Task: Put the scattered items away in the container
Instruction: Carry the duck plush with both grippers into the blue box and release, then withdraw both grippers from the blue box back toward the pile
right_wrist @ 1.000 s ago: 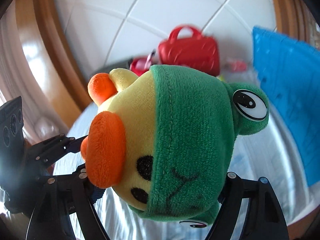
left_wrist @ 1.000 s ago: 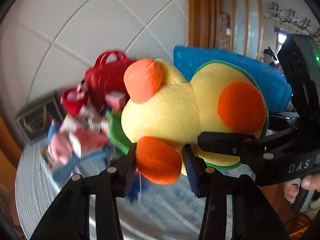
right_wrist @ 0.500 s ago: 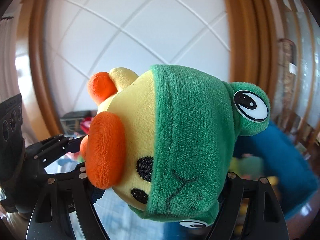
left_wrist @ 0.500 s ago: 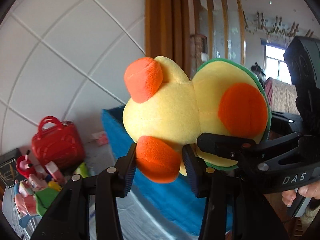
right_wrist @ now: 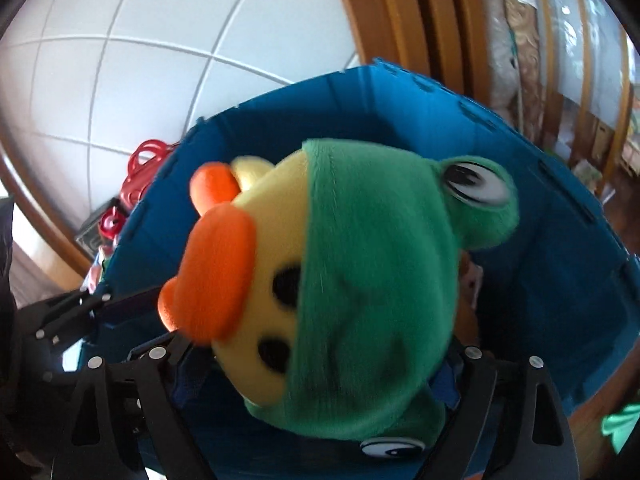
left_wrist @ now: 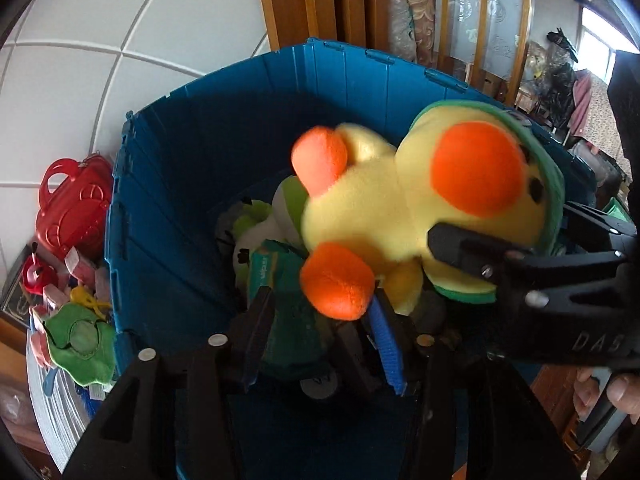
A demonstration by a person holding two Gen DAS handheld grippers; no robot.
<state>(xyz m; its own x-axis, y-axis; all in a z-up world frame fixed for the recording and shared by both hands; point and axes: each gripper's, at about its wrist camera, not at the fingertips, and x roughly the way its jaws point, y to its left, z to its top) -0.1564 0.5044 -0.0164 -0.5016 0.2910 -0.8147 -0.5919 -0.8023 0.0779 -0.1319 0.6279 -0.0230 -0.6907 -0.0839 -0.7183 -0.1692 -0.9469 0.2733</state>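
Observation:
A yellow duck plush [left_wrist: 372,208] with orange feet and a green frog hood [right_wrist: 372,280] hangs over the open blue bin [left_wrist: 168,184]. My left gripper [left_wrist: 322,304] has its jaws opening. The plush's orange foot [left_wrist: 336,280] sits between the pads, apart from the left one. The jaws of my right gripper [right_wrist: 320,360] are opening around the hooded head, which looks blurred and loose between the fingers [right_wrist: 470,364]. One right finger [left_wrist: 464,248] shows against the head in the left wrist view.
The bin holds a white and green plush [left_wrist: 276,216] and a teal packet [left_wrist: 268,272]. Left of it on the striped cloth lie a red toy bag [left_wrist: 72,204], a green felt piece [left_wrist: 80,344] and several small toys [left_wrist: 60,280]. White tiled wall and wooden frame stand behind.
Both grippers carried the plush from over the scattered toys to above the blue bin. Both pairs of jaws have widened, and the orange foot has come free of the left pads.

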